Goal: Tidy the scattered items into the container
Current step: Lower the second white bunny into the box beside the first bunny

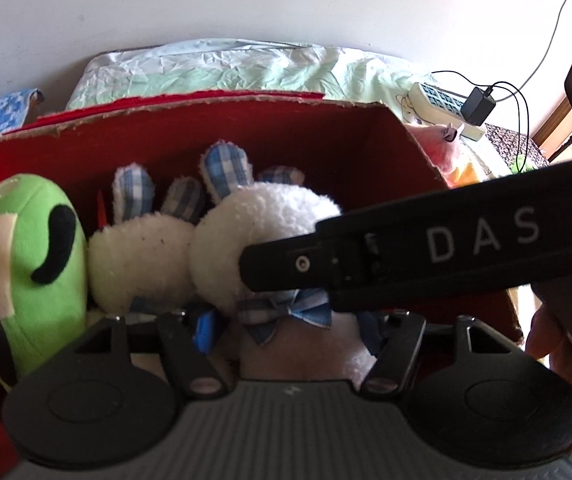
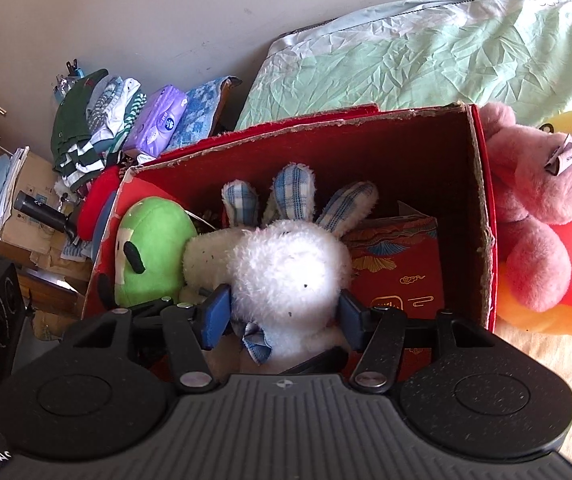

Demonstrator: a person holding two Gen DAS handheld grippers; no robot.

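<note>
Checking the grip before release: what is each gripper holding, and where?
The right gripper clamps the white rabbit at the sides of its head, over the red box. The left gripper cannot be told.

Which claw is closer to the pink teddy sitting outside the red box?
Right. The right claw is around a white bunny inside the box, beside the pink teddy. The left claw's view barely shows it.

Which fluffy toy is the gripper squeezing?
The white bunny with the blue checked bow: the right gripper has a pad on each side of it. The other white bunny and the green toy sit untouched beside it.
</note>
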